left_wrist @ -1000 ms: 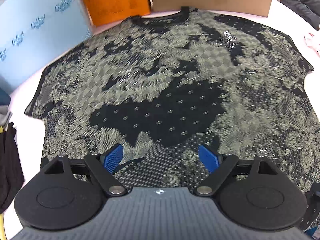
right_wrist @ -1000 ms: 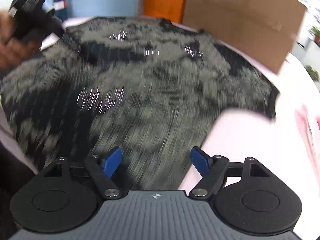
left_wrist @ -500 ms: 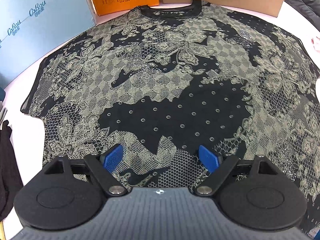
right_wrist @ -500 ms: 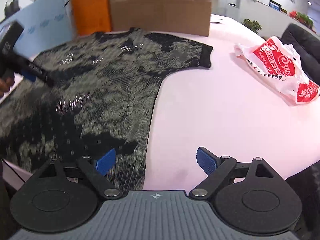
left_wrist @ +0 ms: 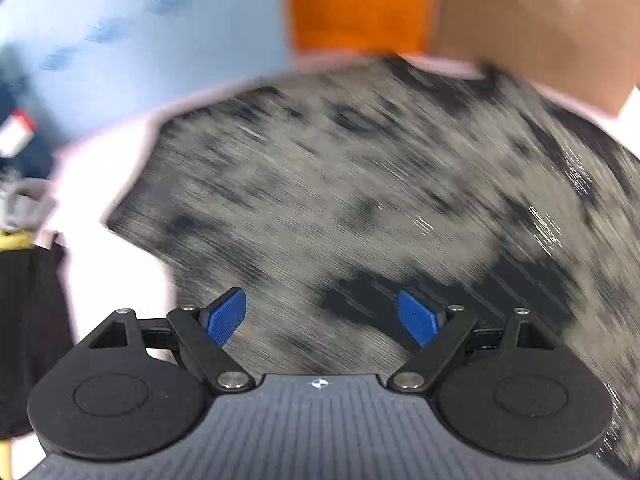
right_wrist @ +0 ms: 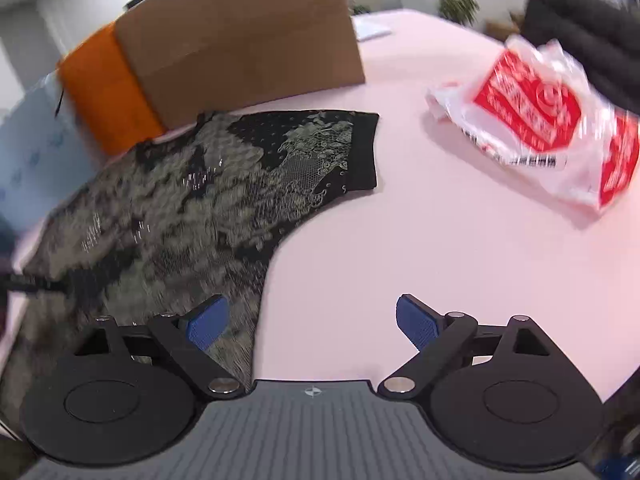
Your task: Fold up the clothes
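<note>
Both views have swung since a second ago: left gripper (left_wrist: 322,316) now over the T-shirt's left part, right gripper (right_wrist: 312,322) at its right side edge.

Black-and-beige lace-print T-shirt (right_wrist: 192,216) lies flat on the pale pink table (right_wrist: 400,240), collar toward the far cardboard box (right_wrist: 240,36) and orange box (right_wrist: 104,92). Light blue board (left_wrist: 140,52) at far left carries blurred, unreadable lettering; the red-and-white plastic bag (right_wrist: 540,120) at far right bears unreadable print. Left jaws stand wide with nothing between them; right jaws have just been opening, empty, straddling the shirt's edge.
</note>
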The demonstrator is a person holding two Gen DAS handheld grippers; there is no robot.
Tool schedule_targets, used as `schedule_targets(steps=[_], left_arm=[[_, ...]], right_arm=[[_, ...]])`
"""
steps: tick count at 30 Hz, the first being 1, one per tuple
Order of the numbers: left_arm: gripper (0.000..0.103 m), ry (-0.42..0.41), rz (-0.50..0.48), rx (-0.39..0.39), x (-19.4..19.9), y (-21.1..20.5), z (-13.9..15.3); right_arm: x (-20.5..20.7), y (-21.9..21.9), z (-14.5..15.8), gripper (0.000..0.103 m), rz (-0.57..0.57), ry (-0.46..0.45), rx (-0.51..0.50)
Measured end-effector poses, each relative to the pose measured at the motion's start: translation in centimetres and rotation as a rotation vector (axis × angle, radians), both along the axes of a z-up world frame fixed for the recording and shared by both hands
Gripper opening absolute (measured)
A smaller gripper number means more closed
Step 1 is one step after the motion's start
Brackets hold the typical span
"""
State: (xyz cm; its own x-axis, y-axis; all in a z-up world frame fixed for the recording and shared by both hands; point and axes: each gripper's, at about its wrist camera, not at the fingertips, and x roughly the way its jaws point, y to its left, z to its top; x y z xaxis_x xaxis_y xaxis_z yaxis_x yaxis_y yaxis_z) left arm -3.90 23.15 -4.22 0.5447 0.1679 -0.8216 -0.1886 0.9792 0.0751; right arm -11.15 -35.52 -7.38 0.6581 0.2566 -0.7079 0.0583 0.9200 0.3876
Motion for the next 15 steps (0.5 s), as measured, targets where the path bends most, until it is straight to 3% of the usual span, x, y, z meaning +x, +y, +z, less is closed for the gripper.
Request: schedule_targets(steps=[3, 8, 13, 14, 15], left_arm=[[0.085, -0.033, 0.161, 0.036, 1.1, 6.4, 0.2], [0.085, 0.053, 0.378, -0.054, 3.9, 15.5, -2.7], [0.087, 0.023, 0.374, -0.064, 5.7, 16.4, -4.4], [0.086, 0.009, 0.373, -0.061, 6.0, 16.3, -4.6], [0.07, -0.02, 0.364, -0.05, 6.1, 15.9, -4.6]], right_arm=[[2.0, -1.5, 0.4, 0.091, -0.04, -0.029, 0.185], [7.2, -2.8, -1.6, 0.097, -0.183, -0.029, 0.355], [12.2, -2.5, -6.2, 0.096, -0.303, 0.01, 0.325], [12.4, -2.2, -6.4, 0.096, -0.32, -0.036, 0.306], [12.6, -1.8, -6.4, 0.094, -0.331, -0.078, 0.28]])
